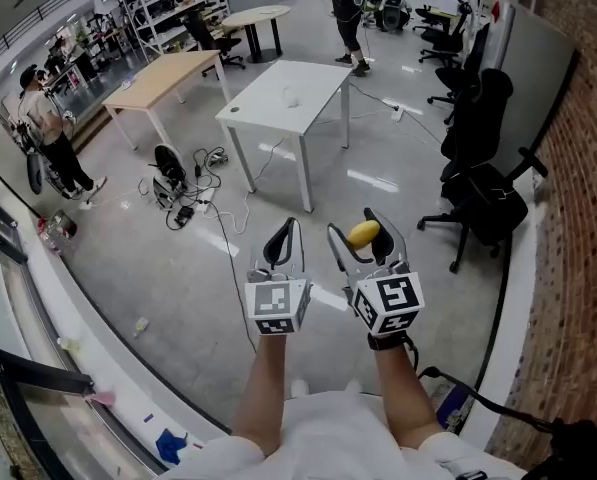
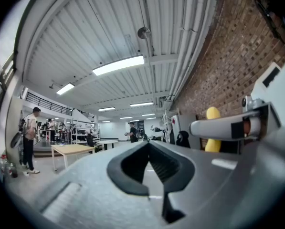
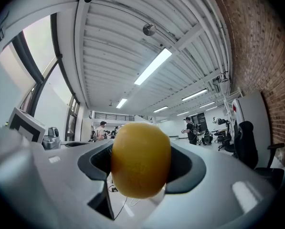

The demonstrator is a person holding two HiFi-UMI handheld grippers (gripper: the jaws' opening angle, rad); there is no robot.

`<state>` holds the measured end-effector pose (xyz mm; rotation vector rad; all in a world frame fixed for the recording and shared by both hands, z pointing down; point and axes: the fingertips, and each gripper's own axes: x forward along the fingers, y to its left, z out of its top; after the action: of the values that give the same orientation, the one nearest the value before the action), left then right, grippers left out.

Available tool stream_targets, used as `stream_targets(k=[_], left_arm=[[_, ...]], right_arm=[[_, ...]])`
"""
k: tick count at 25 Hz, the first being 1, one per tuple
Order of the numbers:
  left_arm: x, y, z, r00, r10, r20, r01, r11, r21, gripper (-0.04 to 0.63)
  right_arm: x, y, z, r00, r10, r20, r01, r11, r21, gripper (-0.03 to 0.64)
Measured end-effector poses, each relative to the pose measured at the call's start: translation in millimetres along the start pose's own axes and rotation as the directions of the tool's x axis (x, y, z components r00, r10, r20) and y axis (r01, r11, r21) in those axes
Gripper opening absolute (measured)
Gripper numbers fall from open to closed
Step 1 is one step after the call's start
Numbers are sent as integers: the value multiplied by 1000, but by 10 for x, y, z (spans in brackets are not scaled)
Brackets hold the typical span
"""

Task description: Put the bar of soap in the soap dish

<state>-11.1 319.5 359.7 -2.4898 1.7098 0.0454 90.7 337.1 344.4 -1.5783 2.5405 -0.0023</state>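
Right gripper [image 1: 370, 240] clamps the yellow bar of soap [image 3: 141, 159] between wide-set jaws, well above the floor [image 1: 178, 298]; left gripper [image 1: 285, 240] is closed and empty. No soap dish is in view. Risk: the smooth, rounded bar may slip free and drop.

both grippers same build: matte grey plastic shells w/ dark inner pads [image 2: 128, 171], ribbed on the gripping faces. left gripper [image 1: 283, 240] & right gripper [image 1: 363, 236] each carry a white cube w/ black square markers: left cube [image 1: 278, 305], right cube [image 1: 389, 303]. black band [image 1: 389, 342] just behind the right cube. person wears a white top [image 1: 328, 428], sleeves stop abt the elbows.
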Motion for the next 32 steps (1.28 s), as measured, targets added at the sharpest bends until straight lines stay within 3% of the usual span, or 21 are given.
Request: stream_targets(k=[5, 11, 16, 24, 28, 32], left_arm=[[-74, -29, -39, 1000, 8, 19, -7, 1000, -19, 2], [-111, -115, -1, 996, 82, -23, -81, 996, 29, 2], [-97, -35, -173, 987, 155, -48, -151, 985, 82, 0], [496, 126, -458, 990, 118, -73, -116, 993, 30, 0], [864, 532, -537, 986, 136, -96, -138, 990, -20, 0], [1100, 957, -459, 979, 188, -76, -183, 980, 74, 0]], right_arm=[[-39, 62, -88, 999, 39, -4, -39, 999, 8, 298], [-118, -12, 29, 997, 73, 2, -73, 997, 36, 298], [-100, -142, -207, 996, 77, -33, -74, 994, 78, 298], [400, -492, -386, 997, 35, -66, -31, 998, 62, 298], [853, -709, -415, 996, 10, -86, -6, 999, 49, 298], [1348, -694, -395, 996, 11, -90, -10, 1000, 16, 298]])
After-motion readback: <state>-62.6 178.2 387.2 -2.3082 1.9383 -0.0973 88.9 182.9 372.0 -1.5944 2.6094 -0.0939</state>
